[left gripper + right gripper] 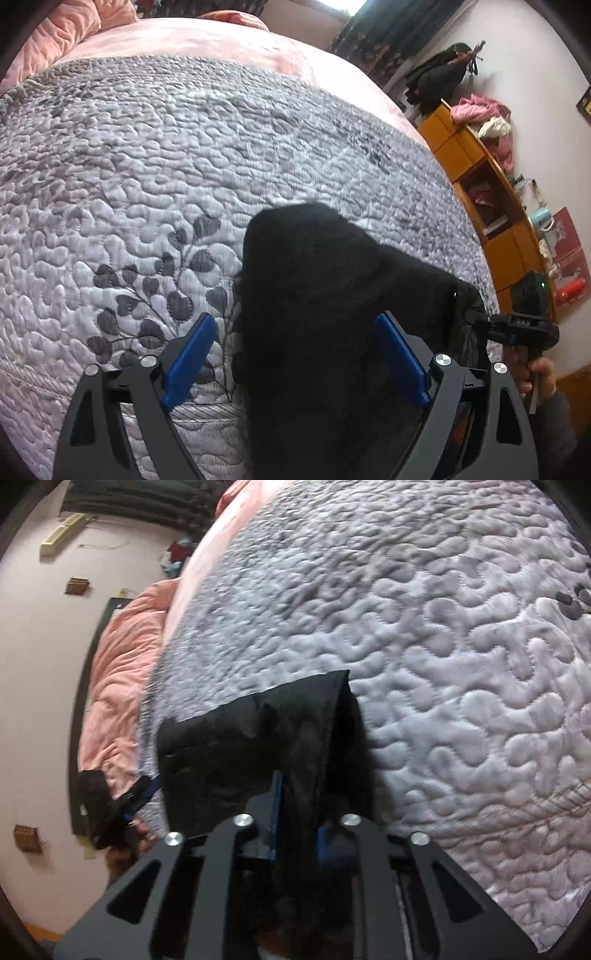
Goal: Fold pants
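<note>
The black pants (317,295) lie bunched on the grey quilted bedspread (184,147) near its front edge. My left gripper (295,343) is open, its blue fingers (192,354) wide apart on either side of the cloth. My right gripper (297,801) is shut on a fold of the black pants (258,746) and holds the cloth up off the quilt (443,664). In the left wrist view the right gripper (476,317) shows at the right, pinching the pants' far edge. In the right wrist view the left gripper (122,808) shows at the left.
A pink blanket (229,40) covers the far part of the bed, with a pink comforter (118,686) piled at one side. A yellow wooden shelf unit (487,192) with clothes, a mug and small items stands along the white wall at the right.
</note>
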